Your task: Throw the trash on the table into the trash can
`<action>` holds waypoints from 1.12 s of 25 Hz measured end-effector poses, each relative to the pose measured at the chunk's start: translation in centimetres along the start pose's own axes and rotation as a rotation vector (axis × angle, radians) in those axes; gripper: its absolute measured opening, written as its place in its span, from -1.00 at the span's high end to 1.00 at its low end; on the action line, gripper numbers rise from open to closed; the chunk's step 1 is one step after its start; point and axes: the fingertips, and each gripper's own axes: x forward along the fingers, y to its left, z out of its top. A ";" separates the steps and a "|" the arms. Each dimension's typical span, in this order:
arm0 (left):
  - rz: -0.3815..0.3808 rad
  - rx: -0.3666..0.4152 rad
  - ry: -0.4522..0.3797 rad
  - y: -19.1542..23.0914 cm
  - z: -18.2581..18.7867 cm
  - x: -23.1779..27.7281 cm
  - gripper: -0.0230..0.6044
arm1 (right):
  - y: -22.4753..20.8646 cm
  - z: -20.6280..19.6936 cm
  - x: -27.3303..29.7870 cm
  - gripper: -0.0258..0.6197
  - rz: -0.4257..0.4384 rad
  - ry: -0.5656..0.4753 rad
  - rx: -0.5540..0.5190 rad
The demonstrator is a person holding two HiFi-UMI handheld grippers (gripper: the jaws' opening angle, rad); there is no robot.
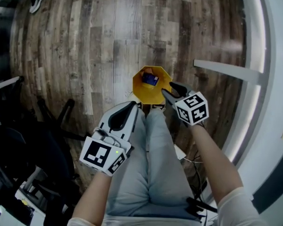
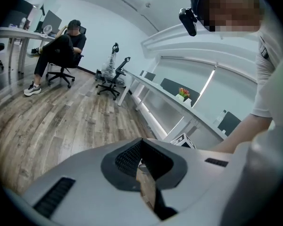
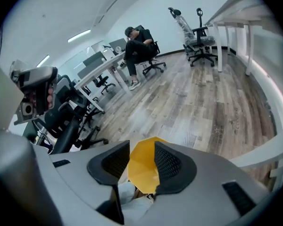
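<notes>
Plank floor [image 1: 108, 41], yellow trash can [image 1: 153, 96], white desks [image 2: 153, 89].

"What's the blue thing [image 1: 150, 79] in the yellow bin [image 1: 144, 92]?"

"Too small to tell. The right gripper [image 1: 169, 88] hides the rim at four o'clock."

"And at eleven o'clock of the head view?"

"A shoe [image 1: 38, 0]. The edge cuts off its wearer."

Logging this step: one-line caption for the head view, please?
Right gripper, jaws open and empty, above the rim of the yellow trash can; a blue item lies inside.
</notes>
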 end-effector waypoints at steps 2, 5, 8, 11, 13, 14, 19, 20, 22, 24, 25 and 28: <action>-0.016 0.023 -0.008 -1.4 2.3 -0.7 0.93 | 0.9 2.7 -2.6 0.55 0.008 -0.045 -0.025; -0.032 0.061 -0.015 -3.2 5.8 -2.2 0.93 | 2.8 6.7 -6.6 0.75 0.037 -0.111 -0.057; -0.062 0.105 -0.009 -6.0 8.5 -4.2 0.93 | 5.7 10.5 -11.1 0.80 0.087 -0.169 -0.093; -0.080 0.137 -0.009 -8.7 10.5 -6.5 0.93 | 8.8 13.9 -16.5 0.81 0.107 -0.247 -0.092; -0.079 0.135 -0.015 -10.2 11.6 -8.1 0.93 | 10.9 15.9 -20.3 0.81 0.115 -0.294 -0.088; -0.076 0.132 -0.018 -10.7 12.2 -8.8 0.92 | 11.9 16.8 -22.1 0.81 0.121 -0.315 -0.092; -0.080 0.153 -0.038 -14.0 15.8 -12.0 0.93 | 15.4 19.8 -28.7 0.82 0.123 -0.377 -0.116; -0.079 0.174 -0.044 -14.4 16.5 -12.4 0.93 | 15.8 20.2 -29.5 0.82 0.122 -0.386 -0.109; -0.090 0.213 -0.059 -15.1 17.9 -13.0 0.93 | 16.6 21.4 -31.0 0.82 0.123 -0.415 -0.103; -0.108 0.223 -0.064 -15.9 18.5 -13.7 0.93 | 17.5 21.9 -32.4 0.82 0.121 -0.435 -0.107; -0.112 0.222 -0.064 -16.3 18.5 -14.2 0.93 | 18.0 21.9 -33.0 0.82 0.119 -0.438 -0.109; -0.109 0.212 -0.071 -16.8 18.7 -14.7 0.93 | 18.2 22.1 -33.9 0.82 0.115 -0.452 -0.110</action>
